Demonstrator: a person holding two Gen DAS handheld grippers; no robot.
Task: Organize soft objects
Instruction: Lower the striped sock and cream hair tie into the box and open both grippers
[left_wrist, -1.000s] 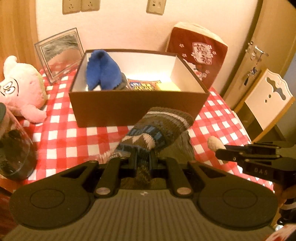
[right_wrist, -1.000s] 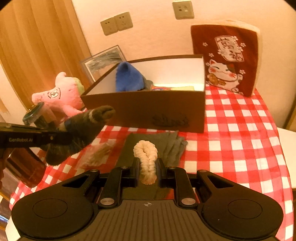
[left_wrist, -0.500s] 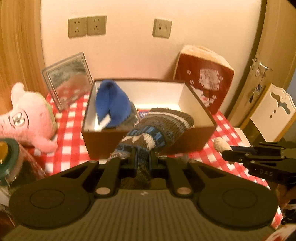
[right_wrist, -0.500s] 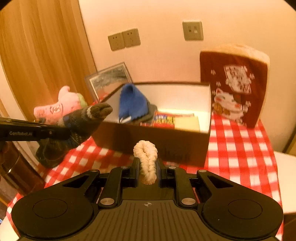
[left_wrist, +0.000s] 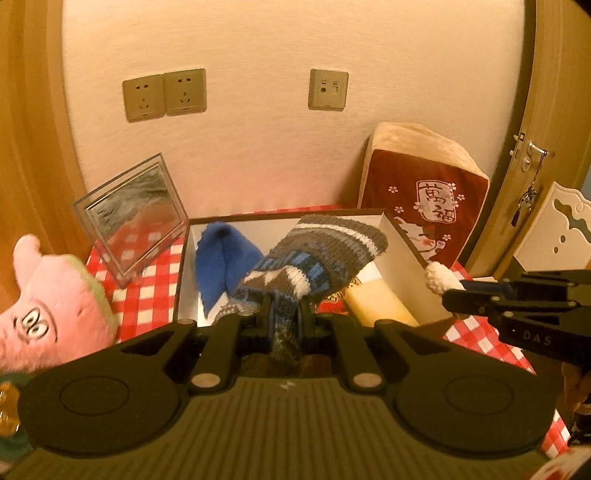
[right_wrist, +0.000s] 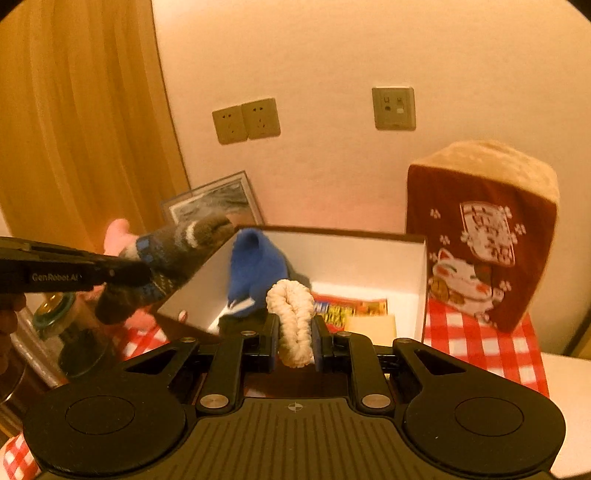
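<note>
Black body of the right gripper (left_wrist: 448, 286): pale letters "DAS". Black side of the left gripper (right_wrist: 147, 273): pale lettering "GenRobot.AI". Dark red plush cushion (left_wrist: 424, 206) with a lucky-cat picture: white panel bearing the two characters "萬福". Printed packet (right_wrist: 349, 308) inside the brown cardboard box (right_wrist: 421, 280): lettering too blurred to read.

A pale, lightly textured plaster wall (left_wrist: 258, 155) fills the back of the room under warm, yellowish light. On it sit a double beige power socket (left_wrist: 164, 94) and, to its right, a single beige switch plate (left_wrist: 328, 89). A wooden door (left_wrist: 546, 147) with a silver lever handle (left_wrist: 535, 151) and hanging keys stands at the right; beside it is a white carved chair back (left_wrist: 561, 236). Orange-brown wood panelling (right_wrist: 81, 122) closes the left side.
</note>
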